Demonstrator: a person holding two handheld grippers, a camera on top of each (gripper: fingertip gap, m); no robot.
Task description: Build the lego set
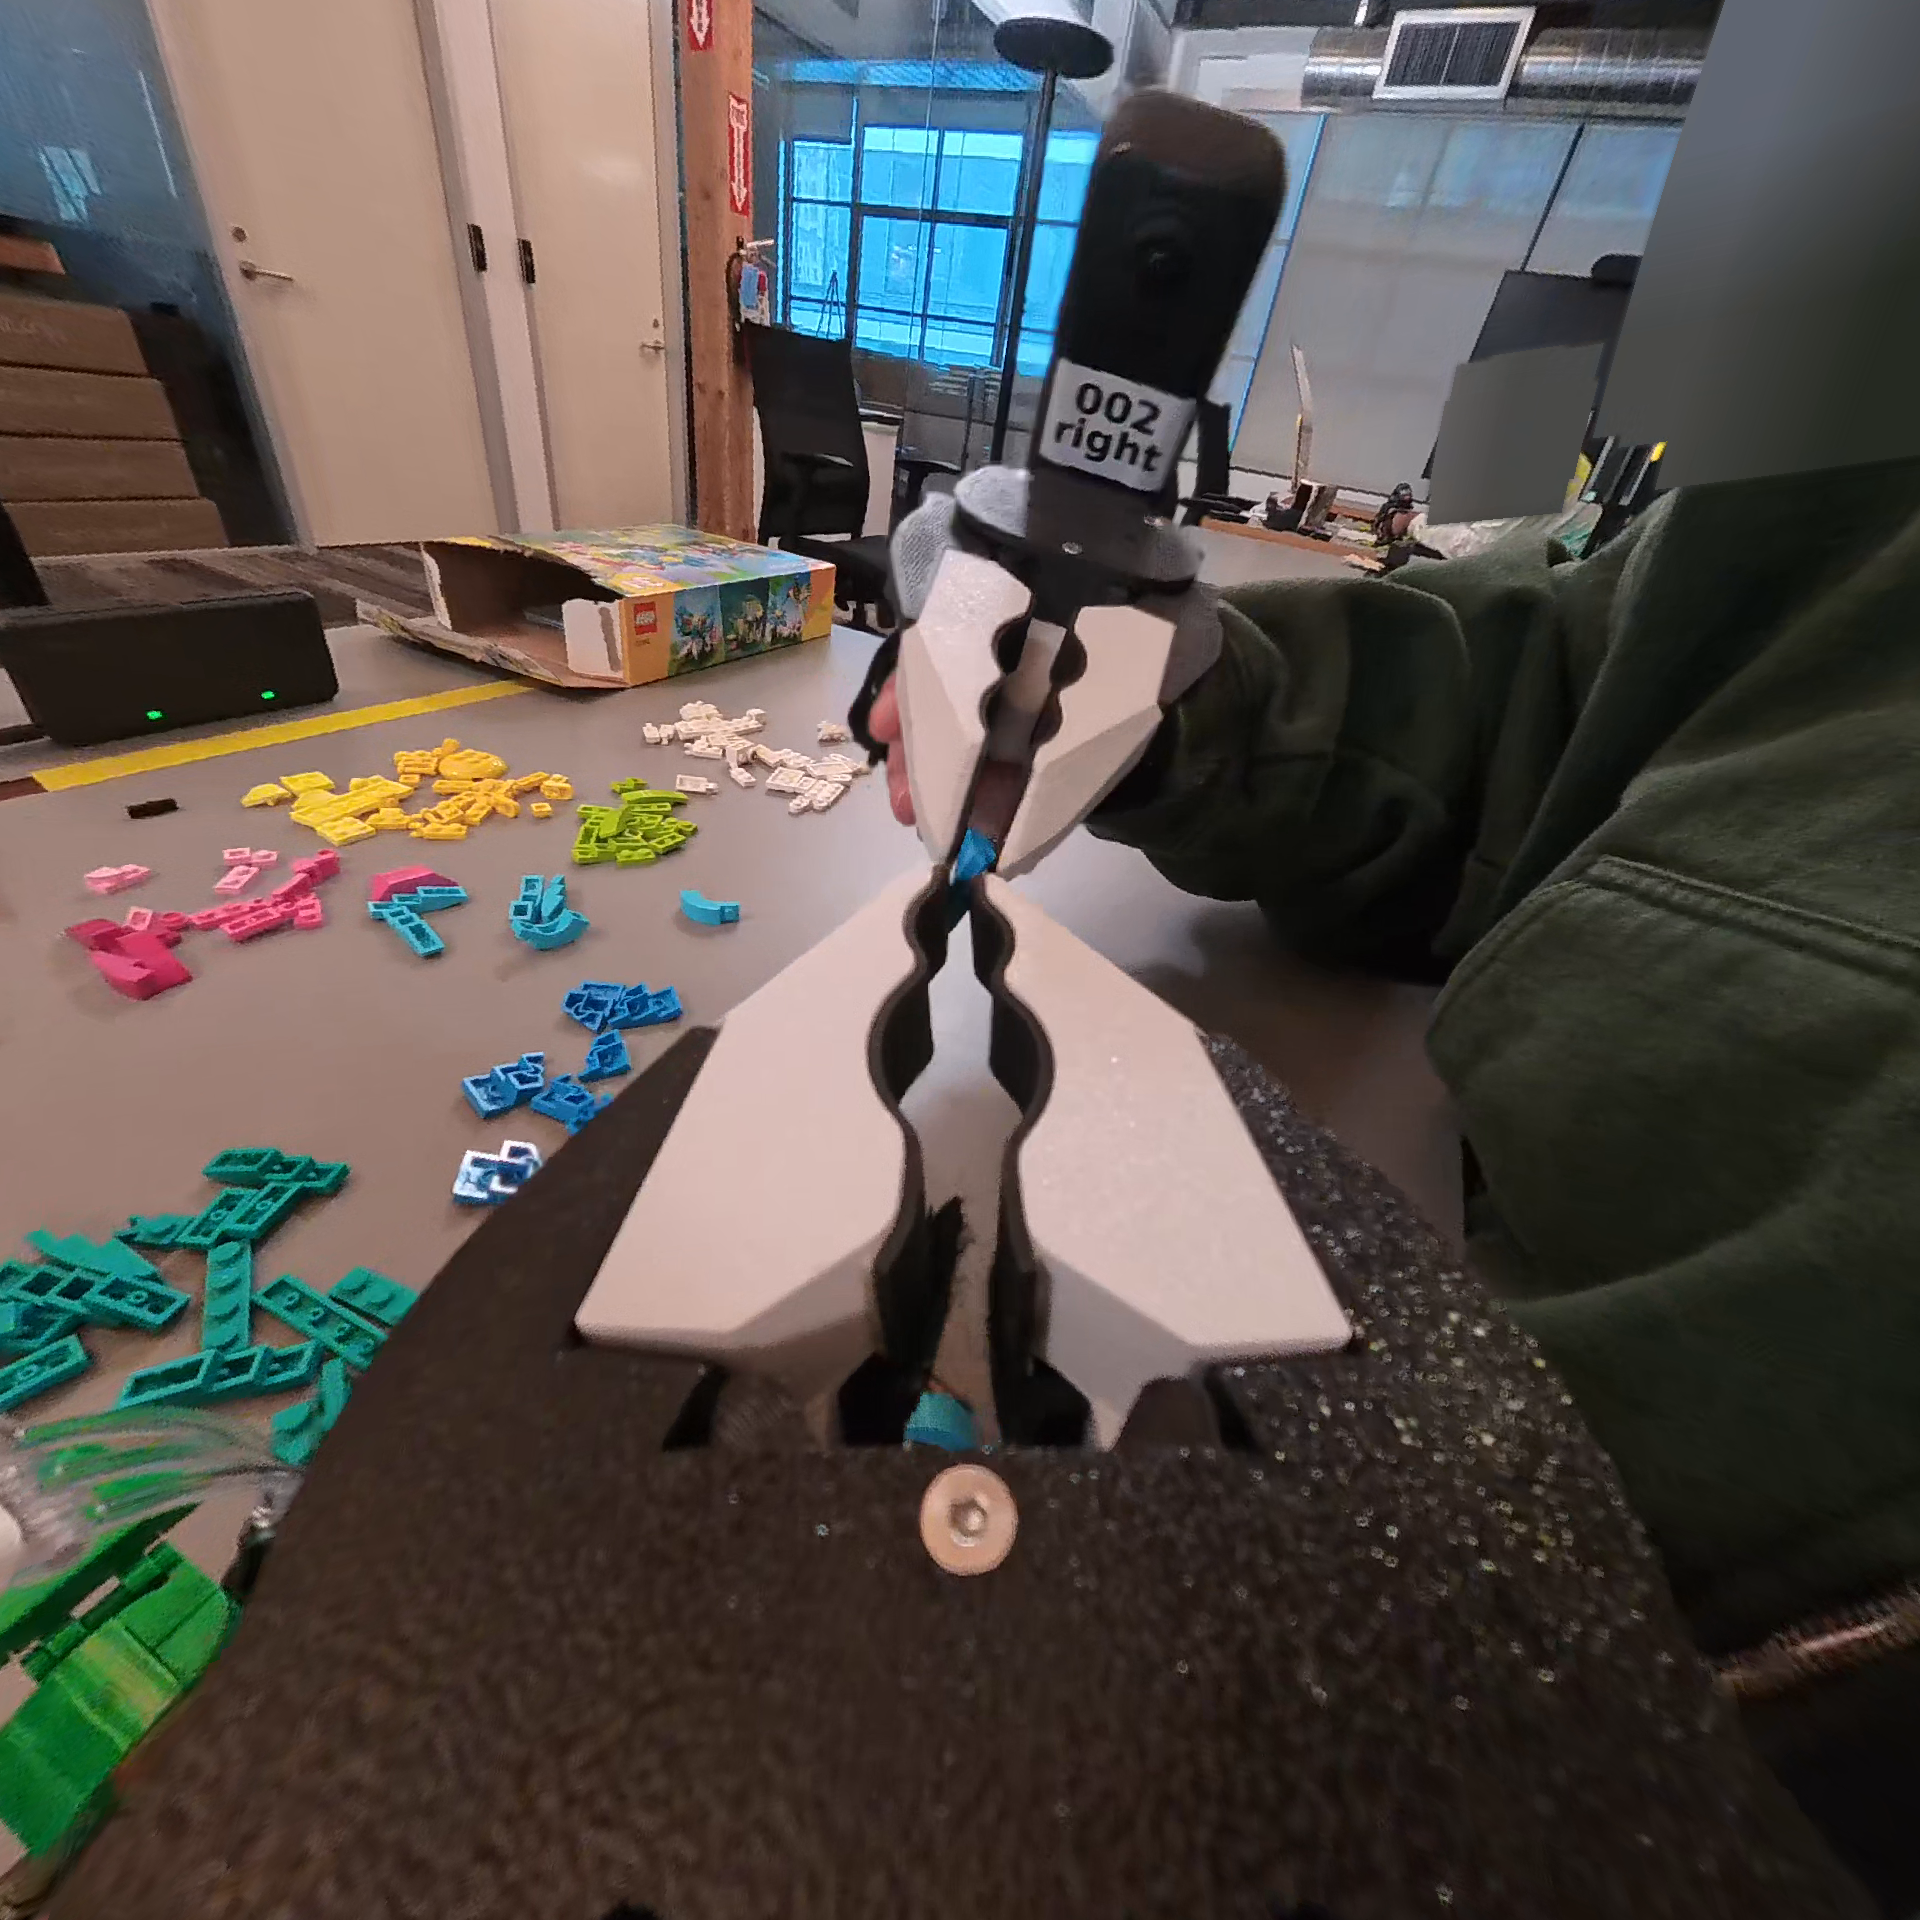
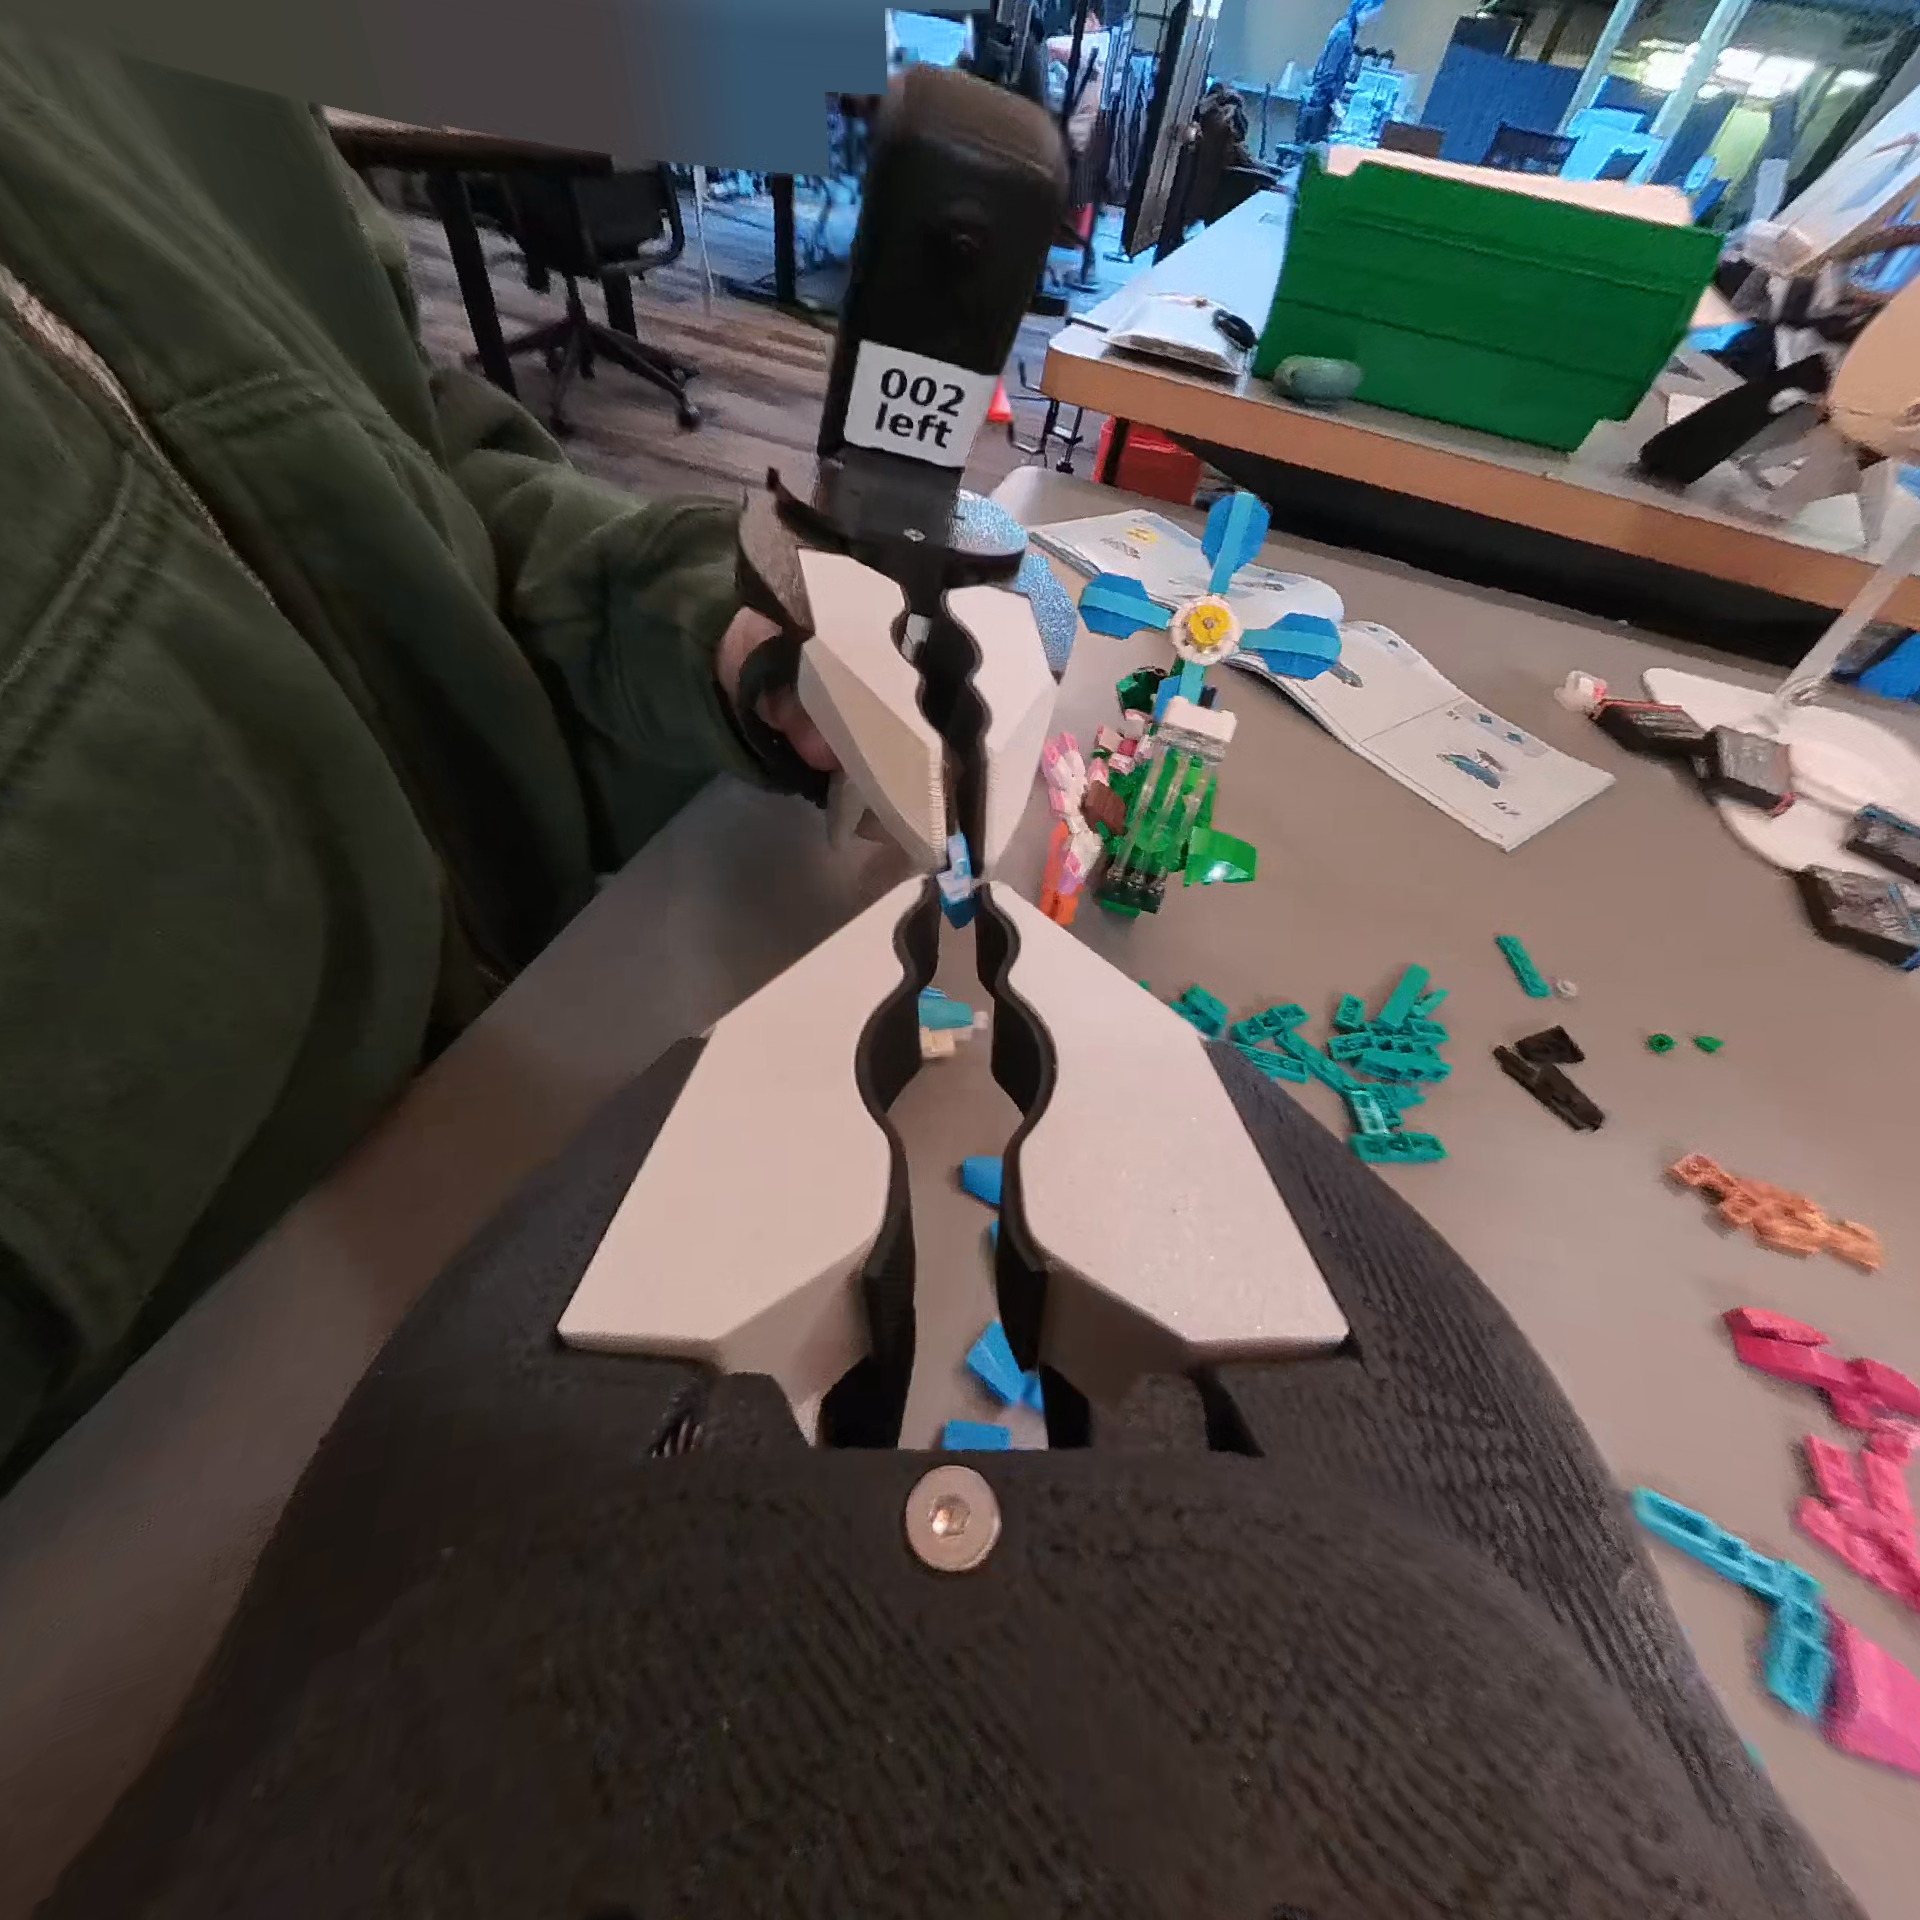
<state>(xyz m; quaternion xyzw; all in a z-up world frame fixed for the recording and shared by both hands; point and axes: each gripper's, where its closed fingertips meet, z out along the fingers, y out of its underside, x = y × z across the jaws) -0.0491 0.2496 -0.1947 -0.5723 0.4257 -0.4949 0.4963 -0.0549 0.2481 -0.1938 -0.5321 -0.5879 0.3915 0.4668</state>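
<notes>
Both grippers (image 1: 961,883) (image 2: 951,883) pinch one blue piece (image 1: 975,857) (tip to tip).

White printed label (image 1: 1107,436) on the right tongs (image 1: 971,857), another on the left tongs (image 2: 951,854); brand logo on the box (image 1: 665,592) at the worktop's (image 1: 312,1049) far edge.

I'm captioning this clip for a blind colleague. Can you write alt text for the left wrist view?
The left gripper and right gripper meet tip to tip above a grey table, both pinching a small blue piece. To the left lie loose bricks sorted by colour, with a torn set box behind.
</notes>
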